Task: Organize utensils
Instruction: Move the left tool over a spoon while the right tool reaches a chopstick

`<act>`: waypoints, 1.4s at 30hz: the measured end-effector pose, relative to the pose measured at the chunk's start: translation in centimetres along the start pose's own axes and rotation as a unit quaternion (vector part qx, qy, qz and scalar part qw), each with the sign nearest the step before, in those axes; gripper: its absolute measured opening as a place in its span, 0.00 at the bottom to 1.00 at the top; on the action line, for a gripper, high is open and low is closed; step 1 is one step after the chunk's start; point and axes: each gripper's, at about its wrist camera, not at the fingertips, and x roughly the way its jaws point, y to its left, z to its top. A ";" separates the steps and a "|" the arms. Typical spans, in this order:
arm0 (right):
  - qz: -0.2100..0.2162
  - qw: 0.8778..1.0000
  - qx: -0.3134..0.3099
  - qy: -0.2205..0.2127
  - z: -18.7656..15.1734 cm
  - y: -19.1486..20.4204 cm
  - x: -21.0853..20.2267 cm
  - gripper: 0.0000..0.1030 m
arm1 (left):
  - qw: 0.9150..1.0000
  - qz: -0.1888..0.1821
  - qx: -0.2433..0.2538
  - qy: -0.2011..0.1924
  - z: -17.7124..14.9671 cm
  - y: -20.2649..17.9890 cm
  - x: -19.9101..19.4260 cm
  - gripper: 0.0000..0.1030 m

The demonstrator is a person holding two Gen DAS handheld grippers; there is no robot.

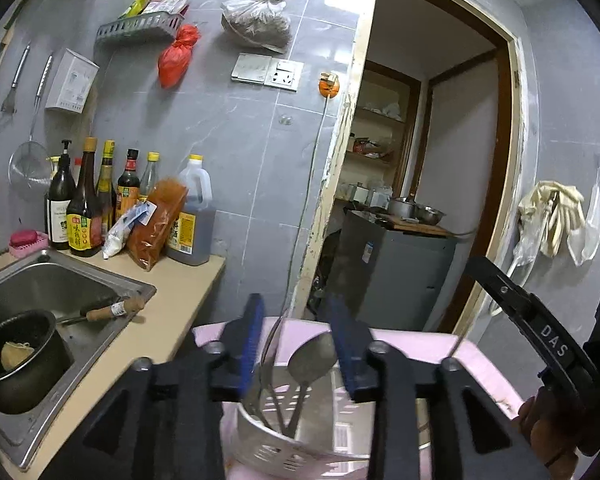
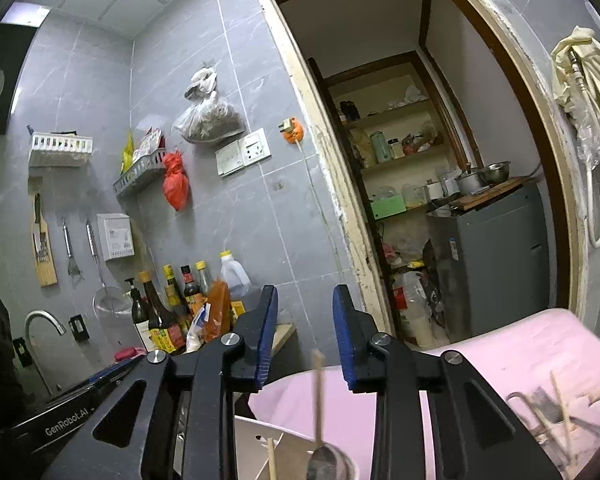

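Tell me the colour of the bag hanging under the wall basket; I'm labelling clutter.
Red bag, tied at the top; clearest in the left wrist view.

The open doorway [image 1: 428,160] ahead gives free passage, though a grey cabinet [image 1: 400,272] topped with metal bowls [image 1: 416,210] blocks its lower half. To the left, bottles [image 1: 100,208] crowd the back of the counter [image 1: 160,312], leaving its front strip bare. Directly below, upright spoons [image 1: 308,360] fill the white holder [image 1: 268,436].
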 end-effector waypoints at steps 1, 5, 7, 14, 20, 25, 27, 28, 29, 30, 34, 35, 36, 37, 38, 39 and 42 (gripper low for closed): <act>-0.003 1.000 0.001 -0.001 0.6 -0.3 -0.5 0.38 | 1.000 -0.002 0.000 0.001 0.3 -0.3 -0.2 0.37; -0.017 1.000 -0.005 -0.003 3.1 -1.5 -2.4 0.55 | 1.000 -0.009 -0.002 0.004 1.7 -1.8 -0.8 0.51; -0.029 1.000 -0.010 -0.002 4.2 -2.3 -3.4 0.60 | 1.000 -0.012 -0.002 0.004 2.3 -2.9 -1.2 0.55; -0.076 0.997 -0.027 0.002 7.3 -5.7 -7.1 0.83 | 1.000 -0.018 0.017 -0.006 3.5 -7.6 -2.6 0.82; -0.106 0.993 -0.046 0.012 8.7 -9.0 -9.3 0.92 | 0.999 -0.018 0.039 -0.015 3.2 -11.7 -3.4 0.98; -0.120 0.991 -0.057 0.022 9.2 -11.6 -10.7 0.97 | 0.998 -0.016 0.064 -0.019 2.0 -15.0 -3.6 1.00; -0.123 0.990 -0.065 0.030 9.2 -12.6 -11.0 0.97 | 0.997 -0.015 0.071 -0.018 1.4 -16.3 -3.4 1.00; -0.124 0.989 -0.069 0.035 9.0 -13.2 -11.2 0.97 | 0.997 -0.015 0.073 -0.017 1.1 -16.8 -3.2 1.00; -0.123 0.989 -0.071 0.038 8.9 -13.6 -11.4 0.97 | 0.997 -0.014 0.074 -0.015 0.9 -17.1 -3.0 1.00; -0.123 0.989 -0.073 0.043 8.8 -14.3 -11.5 0.97 | 0.997 -0.014 0.075 -0.013 0.6 -17.6 -2.8 1.00; -0.122 0.987 -0.077 0.067 8.1 -16.7 -11.5 0.97 | 0.996 -0.012 0.085 -0.002 -0.9 -19.7 -1.7 1.00; -0.122 0.987 -0.076 0.074 7.8 -17.5 -11.4 0.97 | 0.996 -0.011 0.088 0.001 -1.2 -20.1 -1.5 1.00; -0.122 0.986 -0.075 0.081 7.6 -18.0 -11.3 0.97 | 0.996 -0.011 0.092 0.005 -1.5 -20.7 -1.2 1.00; -0.121 0.986 -0.074 0.088 7.3 -18.6 -11.1 0.97 | 0.995 -0.013 0.096 0.010 -2.0 -21.3 -0.8 1.00; -0.122 0.985 -0.074 0.095 7.0 -19.2 -10.9 0.97 | 0.995 -0.013 0.098 0.013 -2.2 -21.7 -0.6 1.00; -0.121 0.985 -0.073 0.103 6.8 -19.9 -10.7 0.97 | 0.995 -0.014 0.100 0.017 -2.6 -22.2 -0.3 1.00; -0.118 0.983 -0.066 0.122 6.0 -21.8 -10.1 0.97 | 0.993 -0.017 0.111 0.030 -3.7 -23.8 0.8 1.00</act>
